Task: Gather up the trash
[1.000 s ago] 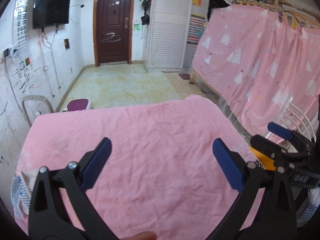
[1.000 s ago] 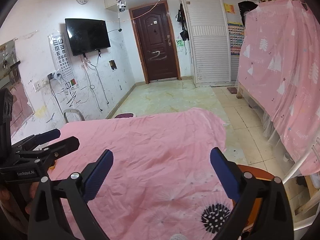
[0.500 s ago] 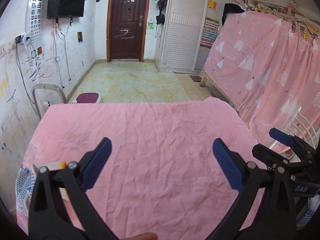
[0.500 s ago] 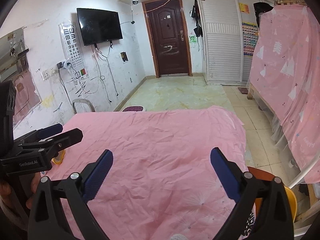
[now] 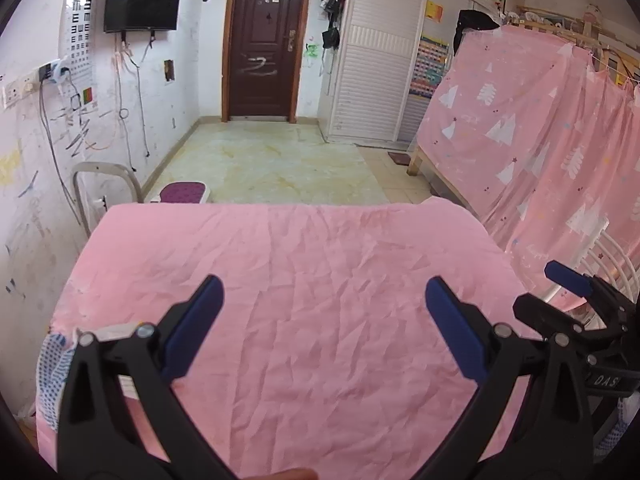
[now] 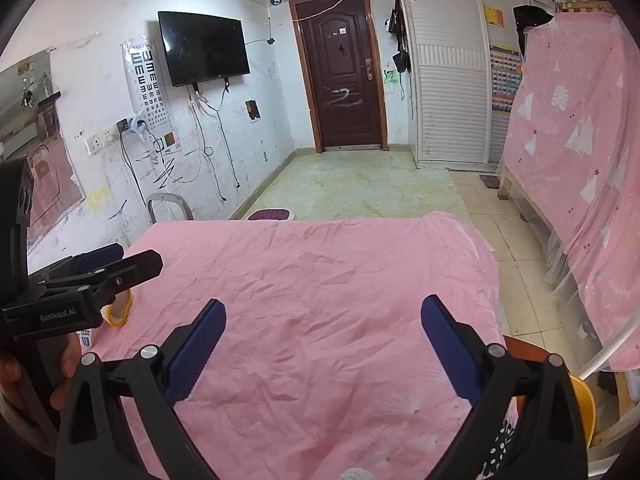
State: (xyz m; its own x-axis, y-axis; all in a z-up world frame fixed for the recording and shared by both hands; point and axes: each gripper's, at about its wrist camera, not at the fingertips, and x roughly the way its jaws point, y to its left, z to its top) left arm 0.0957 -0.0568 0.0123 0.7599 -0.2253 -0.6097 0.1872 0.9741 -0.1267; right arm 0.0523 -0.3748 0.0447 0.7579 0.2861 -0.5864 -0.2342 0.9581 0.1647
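My left gripper [image 5: 322, 324] is open and empty above a table under a wrinkled pink cloth [image 5: 304, 264]. My right gripper [image 6: 322, 336] is open and empty over the same pink cloth [image 6: 320, 280]. A small yellow piece of trash [image 6: 117, 309] lies at the cloth's left edge, partly hidden behind the left gripper's body [image 6: 86, 280]. A white object [image 5: 108, 334] lies at the left edge, behind the left finger in the left wrist view. The right gripper shows at the right edge of the left wrist view [image 5: 576, 296].
A blue-dotted white bag or cloth [image 5: 52, 368] hangs at the table's left side. An orange container [image 6: 576, 404] stands below the table's right corner. A metal chair frame [image 5: 104, 188], a purple stool [image 5: 186, 192] and a pink curtain [image 5: 540, 152] surround the table.
Both views have tilted up and drawn back; the room's far end shows more. The yellow piece has come into the right wrist view. Both grippers stay open.
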